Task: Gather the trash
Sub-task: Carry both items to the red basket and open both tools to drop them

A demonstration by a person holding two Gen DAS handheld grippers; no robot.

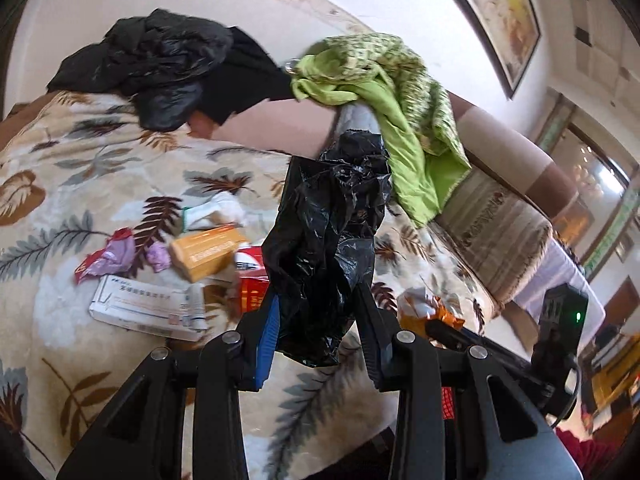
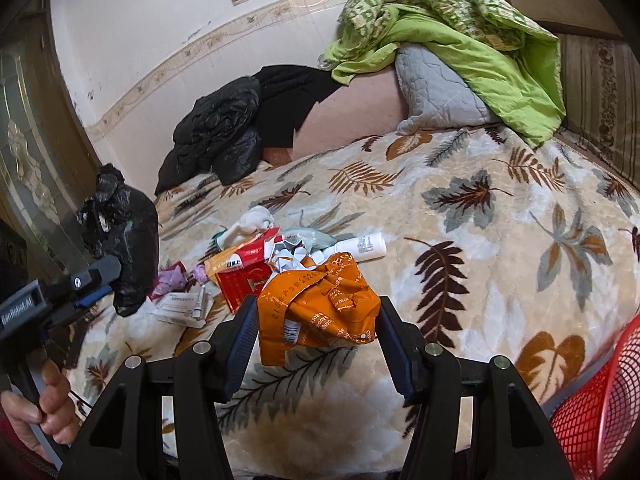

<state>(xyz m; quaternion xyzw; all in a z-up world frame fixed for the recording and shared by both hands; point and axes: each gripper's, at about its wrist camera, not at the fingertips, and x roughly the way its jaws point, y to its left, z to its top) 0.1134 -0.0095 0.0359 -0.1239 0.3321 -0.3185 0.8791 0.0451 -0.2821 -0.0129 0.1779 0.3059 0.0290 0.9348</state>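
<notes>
Bed with leaf-patterned blanket (image 2: 500,216), which serves as the landmark for all positions below. The left gripper (image 1: 316,320) has its fingers drawn in on a crumpled black trash bag (image 1: 328,240), which rises upright from between the blue pads (image 1: 269,332) above the blanket; the same bag (image 2: 128,240) appears at the left edge of the right wrist view, held off the blanket's near-left side. The right gripper (image 2: 318,320) has its fingers closed against both sides of a crumpled orange wrapper (image 2: 320,304), held just above the blanket's near edge.

The remaining litter lies in a loose heap on the blanket's near-left portion: a white medicine box (image 1: 148,308) nearest the edge, an orange carton (image 1: 208,252) just beyond it, a red box (image 2: 240,280) beside that, a purple-and-red wrapper (image 1: 112,256) to the heap's left, a white bottle (image 2: 360,246) lying on its side at the heap's right, and white crumpled paper (image 2: 252,220) on the far side of the heap.

At the blanket's far end, a black jacket (image 2: 216,140) is piled toward the left corner, a grey quilted pillow (image 2: 436,92) rests toward the right, and a green quilt (image 2: 448,32) is draped over the pillow. A red mesh basket (image 2: 596,412) stands off the blanket's near-right corner. A person's hand (image 2: 48,404) grips the left gripper's handle.
</notes>
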